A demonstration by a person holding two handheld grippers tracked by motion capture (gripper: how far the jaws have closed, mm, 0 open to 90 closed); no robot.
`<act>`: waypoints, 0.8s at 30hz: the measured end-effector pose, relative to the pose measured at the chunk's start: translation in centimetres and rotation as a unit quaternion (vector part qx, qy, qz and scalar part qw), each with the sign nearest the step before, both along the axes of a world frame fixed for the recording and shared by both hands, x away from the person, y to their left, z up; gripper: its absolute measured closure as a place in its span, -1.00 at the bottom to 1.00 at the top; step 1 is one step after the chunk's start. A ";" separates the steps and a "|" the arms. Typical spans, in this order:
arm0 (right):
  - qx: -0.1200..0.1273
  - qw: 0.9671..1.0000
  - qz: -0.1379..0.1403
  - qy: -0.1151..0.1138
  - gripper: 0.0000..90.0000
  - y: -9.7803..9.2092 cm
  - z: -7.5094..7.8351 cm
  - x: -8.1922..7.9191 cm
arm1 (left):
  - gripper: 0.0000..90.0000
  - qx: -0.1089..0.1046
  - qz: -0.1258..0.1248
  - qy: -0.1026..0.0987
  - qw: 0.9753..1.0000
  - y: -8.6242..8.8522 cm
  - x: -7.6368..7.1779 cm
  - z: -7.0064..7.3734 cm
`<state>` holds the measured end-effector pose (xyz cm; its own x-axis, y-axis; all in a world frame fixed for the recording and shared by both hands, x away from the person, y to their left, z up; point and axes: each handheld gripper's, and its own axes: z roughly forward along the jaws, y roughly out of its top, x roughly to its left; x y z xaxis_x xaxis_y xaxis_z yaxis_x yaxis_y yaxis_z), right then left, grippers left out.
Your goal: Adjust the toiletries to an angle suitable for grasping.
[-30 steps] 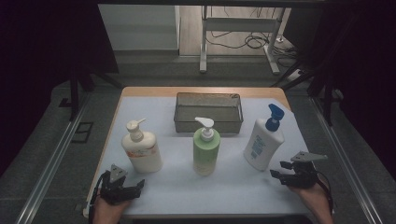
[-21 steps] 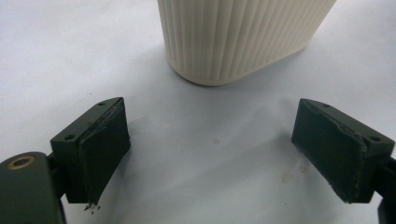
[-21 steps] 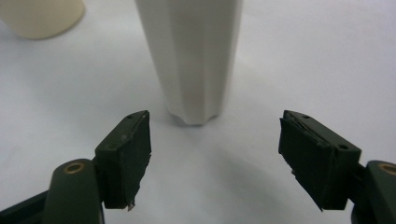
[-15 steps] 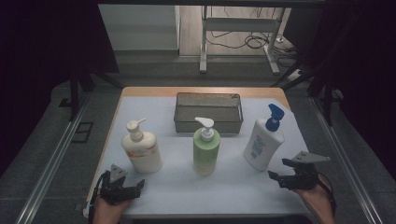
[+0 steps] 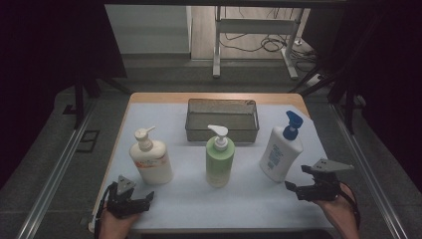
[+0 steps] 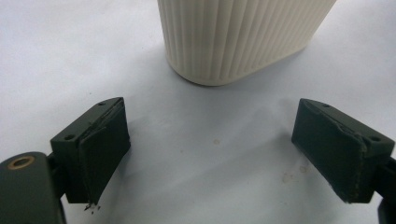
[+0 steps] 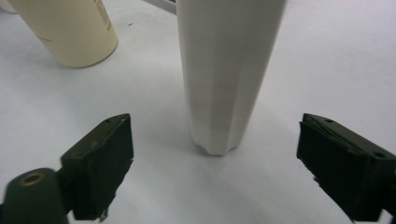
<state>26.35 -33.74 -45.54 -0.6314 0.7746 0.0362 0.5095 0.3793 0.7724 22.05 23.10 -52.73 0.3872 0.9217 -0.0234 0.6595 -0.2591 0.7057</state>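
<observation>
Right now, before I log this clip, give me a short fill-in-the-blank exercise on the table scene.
1. The white bottle at the right has a ____ pump.
2. Behind the green bottle stands a wire ____.
3. The left gripper faces the ____ bottle.
4. Both grippers, including the right gripper, have their jaws ____.

Missing words: blue; basket; cream; open

Cream bottle (image 6: 243,37) top cut off; white bottle (image 7: 229,70) label print unreadable.

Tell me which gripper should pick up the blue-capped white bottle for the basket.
Right. The right gripper sits open just in front of the blue-capped bottle, which stands upright between its jaws in the right gripper view. The left gripper faces the cream bottle across the table.
</observation>
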 end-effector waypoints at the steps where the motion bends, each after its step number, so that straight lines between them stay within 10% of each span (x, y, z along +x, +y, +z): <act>1: 0.000 1.000 0.000 -0.001 -0.81 0.1 0.1 0.0 | -0.76 0.000 0.000 0.000 1.000 0.0 0.0 0.0; 24: 0.049 0.999 -0.009 -0.008 -0.86 2.1 2.5 2.0 | -0.76 -0.001 0.000 0.000 1.000 0.0 0.0 0.0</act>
